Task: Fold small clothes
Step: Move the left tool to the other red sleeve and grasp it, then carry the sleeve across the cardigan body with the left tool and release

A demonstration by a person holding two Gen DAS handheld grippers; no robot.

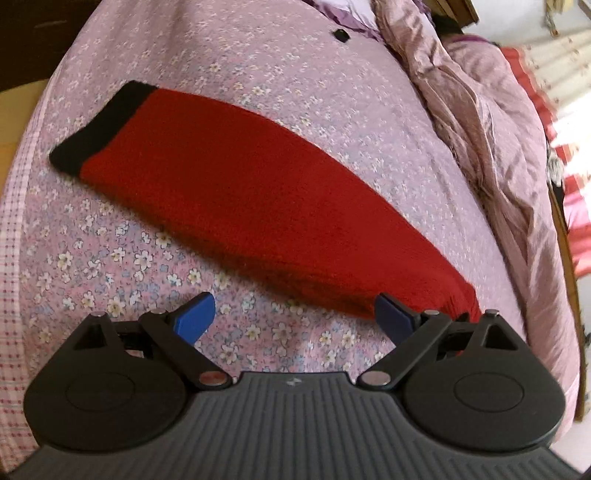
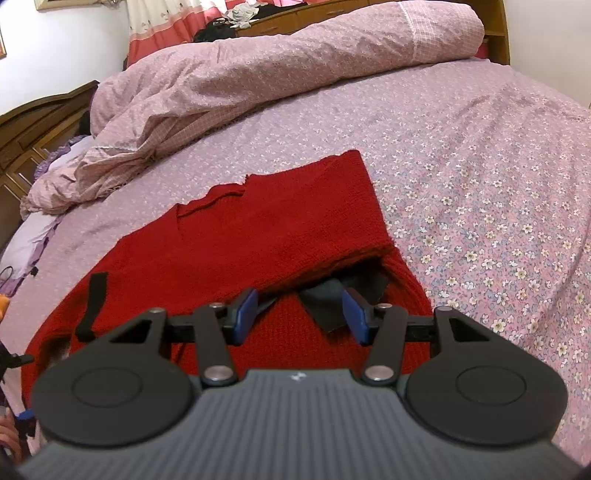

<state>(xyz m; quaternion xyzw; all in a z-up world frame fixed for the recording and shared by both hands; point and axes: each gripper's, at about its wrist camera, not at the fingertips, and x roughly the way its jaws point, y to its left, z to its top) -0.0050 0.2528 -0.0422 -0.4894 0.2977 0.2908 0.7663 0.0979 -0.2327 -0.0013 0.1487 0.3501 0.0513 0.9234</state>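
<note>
A red knitted sweater (image 1: 236, 184) lies flat on the flowered bed sheet (image 1: 110, 258); its black hem band (image 1: 99, 125) is at the far left in the left wrist view. My left gripper (image 1: 295, 314) is open and empty, just short of the sweater's near edge. In the right wrist view the sweater (image 2: 240, 236) has a part folded over, with a dark collar piece (image 2: 328, 299) showing under the fold. My right gripper (image 2: 301, 314) is open above the sweater, its blue pads (image 2: 245, 314) on either side of the collar piece.
A crumpled pink duvet (image 2: 258, 70) lies along the far side of the bed, also in the left wrist view (image 1: 491, 129). A wooden headboard (image 2: 33, 125) is at the left. A small black object (image 1: 340, 35) lies on the sheet. Flowered sheet (image 2: 480, 203) spreads to the right.
</note>
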